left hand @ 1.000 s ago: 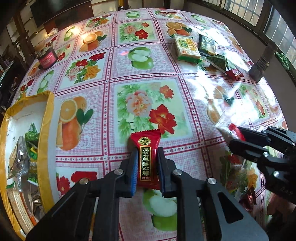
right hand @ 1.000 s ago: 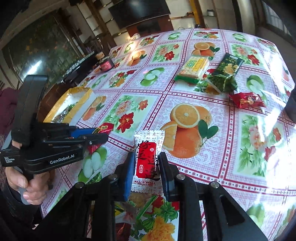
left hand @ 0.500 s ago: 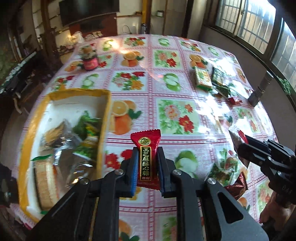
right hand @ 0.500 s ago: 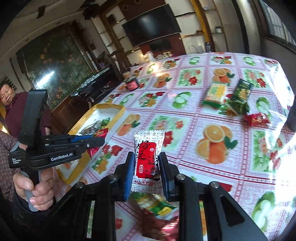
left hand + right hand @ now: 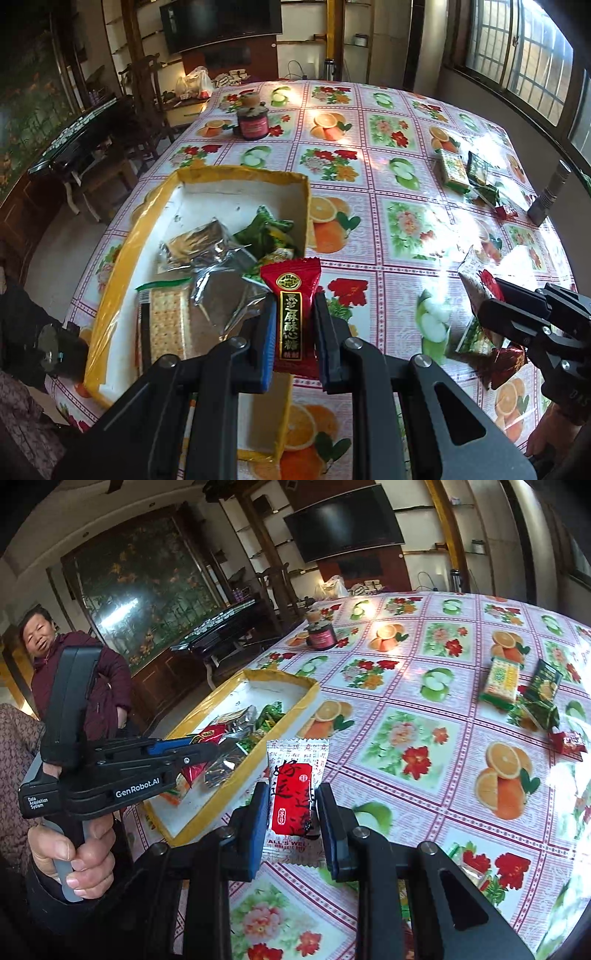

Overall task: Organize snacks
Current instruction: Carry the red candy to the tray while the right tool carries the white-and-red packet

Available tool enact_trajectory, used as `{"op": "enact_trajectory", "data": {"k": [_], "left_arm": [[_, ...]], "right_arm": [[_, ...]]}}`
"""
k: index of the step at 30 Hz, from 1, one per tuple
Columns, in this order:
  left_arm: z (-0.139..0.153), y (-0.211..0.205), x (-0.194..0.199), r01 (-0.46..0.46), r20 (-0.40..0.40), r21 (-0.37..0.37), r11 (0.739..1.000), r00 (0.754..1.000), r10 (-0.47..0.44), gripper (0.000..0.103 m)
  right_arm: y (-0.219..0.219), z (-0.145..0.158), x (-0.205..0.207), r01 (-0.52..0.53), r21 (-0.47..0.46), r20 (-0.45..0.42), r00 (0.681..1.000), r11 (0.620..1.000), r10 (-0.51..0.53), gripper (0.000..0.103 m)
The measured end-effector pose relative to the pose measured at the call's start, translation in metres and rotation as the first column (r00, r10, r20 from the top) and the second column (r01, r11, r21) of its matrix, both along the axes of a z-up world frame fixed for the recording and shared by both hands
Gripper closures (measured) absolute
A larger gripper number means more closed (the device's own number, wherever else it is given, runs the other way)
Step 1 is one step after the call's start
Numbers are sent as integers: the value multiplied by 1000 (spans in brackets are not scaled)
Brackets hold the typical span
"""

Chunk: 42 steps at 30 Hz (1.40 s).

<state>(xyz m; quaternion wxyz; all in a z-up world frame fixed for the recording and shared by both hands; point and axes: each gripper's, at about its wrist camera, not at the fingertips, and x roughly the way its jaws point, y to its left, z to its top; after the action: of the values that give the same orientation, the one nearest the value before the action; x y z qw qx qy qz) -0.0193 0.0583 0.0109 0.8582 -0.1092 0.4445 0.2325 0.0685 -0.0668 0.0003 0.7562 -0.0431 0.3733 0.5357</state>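
My left gripper [image 5: 291, 325] is shut on a dark red candy packet [image 5: 291, 314] with gold characters, held above the near right corner of the yellow-rimmed white box [image 5: 122, 258]. The box holds silver, green and cracker packets [image 5: 221, 266]. My right gripper [image 5: 291, 808] is shut on a white packet with a red label [image 5: 293, 794], held above the table to the right of the box [image 5: 280, 720]. The left gripper [image 5: 207, 751] with its red packet shows in the right wrist view over the box. The right gripper [image 5: 491, 310] shows at the right of the left wrist view.
Floral tablecloth covers the table [image 5: 369, 221]. Green, yellow and red snack packets [image 5: 465, 173] lie at the far right, near a grey post [image 5: 550, 192]. A dark jar [image 5: 253, 123] stands at the far end. More packets [image 5: 491, 343] lie under the right gripper. A person [image 5: 74, 672] stands to the left.
Both grippers rose and swung left with their packets. The left gripper went from above bare tablecloth to over the box's near right corner; the right gripper followed toward the box.
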Motion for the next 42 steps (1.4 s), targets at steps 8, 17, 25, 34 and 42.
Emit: {"op": "enact_trajectory", "data": {"k": [8,17,25,34,42], "left_arm": [[0,17,-18,-45,4,9,999,999,45,83],[-5,36,-35,-89,5,-2,996,996,89,83],[-11,51,-45,-119,0,-6,993,993,119,83],[-17,64,-47,-130,-6,-42,991,991,130,83],[-20,66,-47,-132,-10,-46,990,991,131,83]], "right_arm": [[30,5,-15,-56,0,13,998,998,56,77],[67,7,-23,-112,25,-4,994,993,112,77],[93,4,-28,-148,15,-10,989,989,148,77],[111,-4,-25,-157,5,-28,987,988,157,77],[114,-7,-22,-159,1,-37,987,987,159,77]]}}
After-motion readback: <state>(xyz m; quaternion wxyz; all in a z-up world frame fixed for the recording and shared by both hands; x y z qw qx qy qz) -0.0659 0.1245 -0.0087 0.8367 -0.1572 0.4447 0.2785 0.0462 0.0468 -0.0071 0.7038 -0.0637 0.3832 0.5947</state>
